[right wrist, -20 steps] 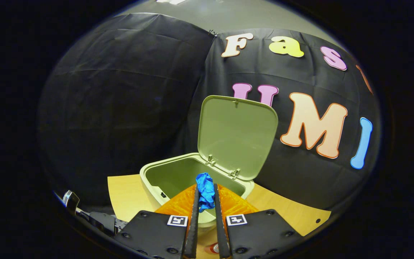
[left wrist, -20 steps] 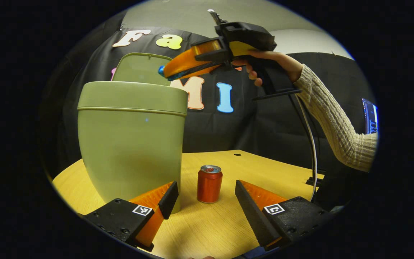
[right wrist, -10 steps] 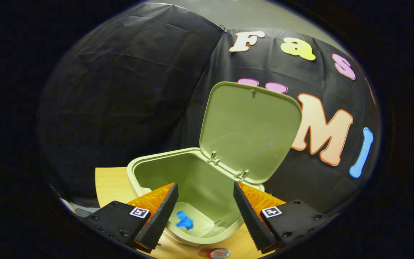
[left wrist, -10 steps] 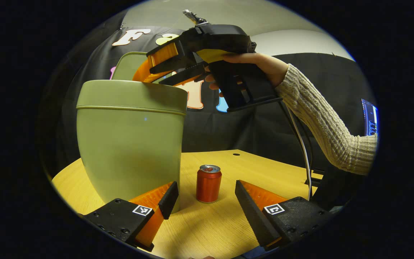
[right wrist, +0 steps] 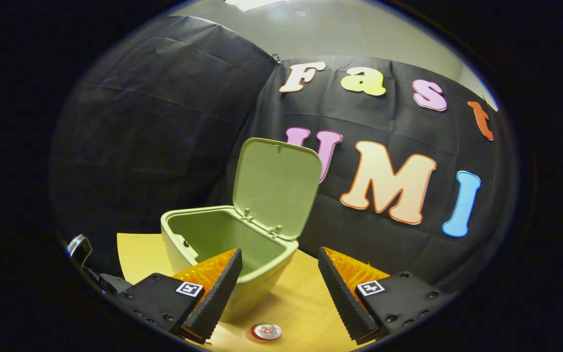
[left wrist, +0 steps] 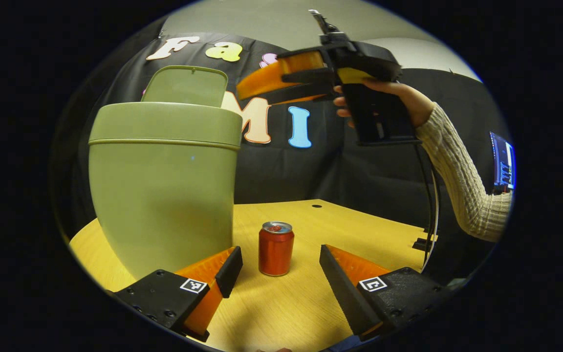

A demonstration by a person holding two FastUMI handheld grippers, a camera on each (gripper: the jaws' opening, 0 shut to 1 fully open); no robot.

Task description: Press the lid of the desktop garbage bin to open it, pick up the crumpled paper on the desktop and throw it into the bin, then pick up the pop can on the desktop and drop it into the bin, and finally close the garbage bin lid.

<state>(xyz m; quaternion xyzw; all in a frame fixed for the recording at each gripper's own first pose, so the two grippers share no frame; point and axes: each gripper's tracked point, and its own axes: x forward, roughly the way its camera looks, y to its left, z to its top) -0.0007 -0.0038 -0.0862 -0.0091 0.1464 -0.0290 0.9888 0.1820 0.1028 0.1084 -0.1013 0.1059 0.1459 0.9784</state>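
The green bin (left wrist: 164, 181) stands on the wooden desk (left wrist: 286, 313) with its lid (left wrist: 186, 85) raised upright. In the right gripper view the bin (right wrist: 223, 244) is seen from above, and its lid (right wrist: 274, 186) leans back. A red pop can (left wrist: 276, 248) stands upright beside the bin, between and just beyond my left gripper (left wrist: 276, 274), which is open and low over the desk. The can's top (right wrist: 266, 331) lies below my right gripper (right wrist: 276, 283), which is open and empty. That right gripper (left wrist: 281, 83) hangs high, right of the lid, held by a hand (left wrist: 399, 98).
A knit sleeve (left wrist: 462, 181) and a cable (left wrist: 433, 195) come down at the right of the desk. A small hole (left wrist: 316, 206) marks the desk's far part. A screen (left wrist: 502, 161) glows at the far right. My left gripper's body (right wrist: 110, 283) sits at the lower left.
My right gripper opened over the bin and let the blue paper fall inside, then rose and drew back to the right. My left gripper shifted slightly; the can stayed put.
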